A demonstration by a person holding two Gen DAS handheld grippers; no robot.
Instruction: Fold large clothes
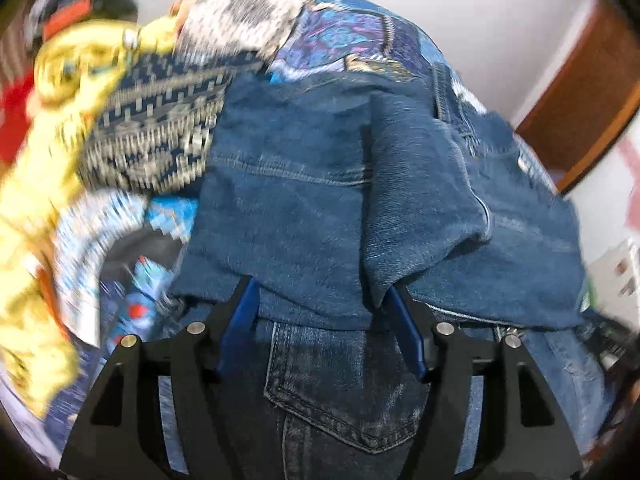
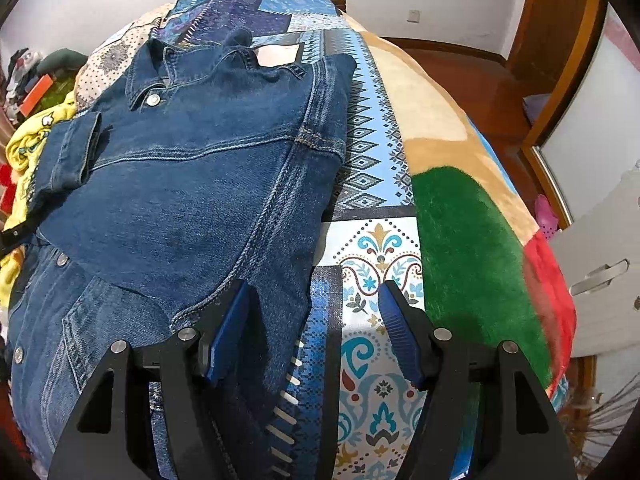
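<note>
Yellow garment beside denim jacket

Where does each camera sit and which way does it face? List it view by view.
Left wrist: on the left hand-held gripper, close above the denim jacket, a fold draped over its open fingers; image blurred.
Right wrist: on the right hand-held gripper, open at the jacket's edge, facing along the patterned bedspread towards the wall.
Shared: jacket, bedspread, yellow garment.

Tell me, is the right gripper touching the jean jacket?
Touching. In the right wrist view, the right gripper is open, and its left finger presses against the denim jacket hem, while the other finger sits over the patterned bedspread.
</note>
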